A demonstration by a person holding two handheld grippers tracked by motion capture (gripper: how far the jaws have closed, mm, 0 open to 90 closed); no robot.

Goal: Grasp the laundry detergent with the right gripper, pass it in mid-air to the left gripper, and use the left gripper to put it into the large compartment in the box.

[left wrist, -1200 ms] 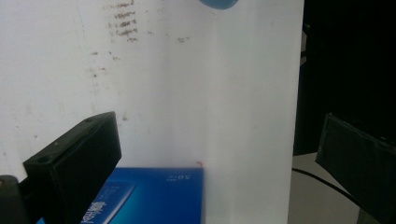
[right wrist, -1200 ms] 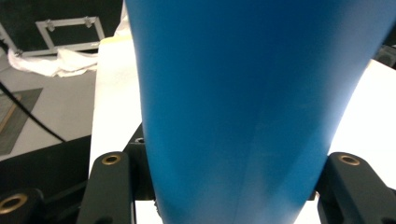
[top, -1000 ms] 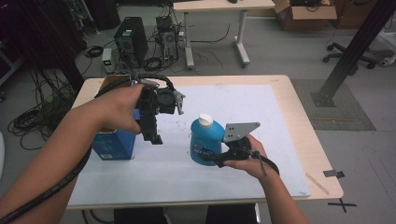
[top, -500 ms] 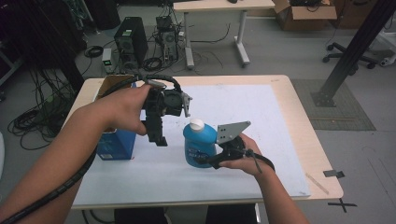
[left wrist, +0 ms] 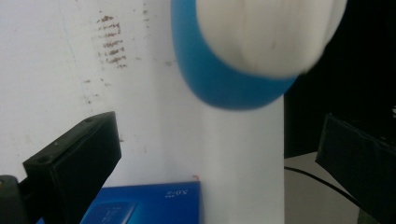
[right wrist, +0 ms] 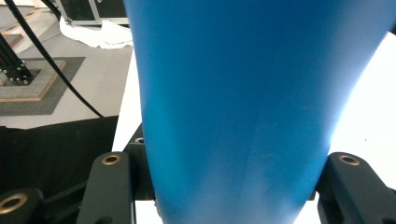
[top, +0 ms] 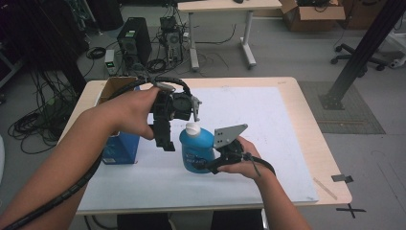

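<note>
Two tongs in play; right tongs (top: 207,163) pinch the blue bottle (top: 197,152) low on its body, jaws tight on both sides in the right gripper view; bottle upright on the white sheet (top: 268,129) of the tabletop (top: 313,143), white cap (top: 192,128) on; left tongs (top: 165,139) spread wide, hanging just left of the bottle, cap between the jaws in the left gripper view, not touching; blue box (top: 119,148) stands behind the left hand (top: 139,112).
</note>
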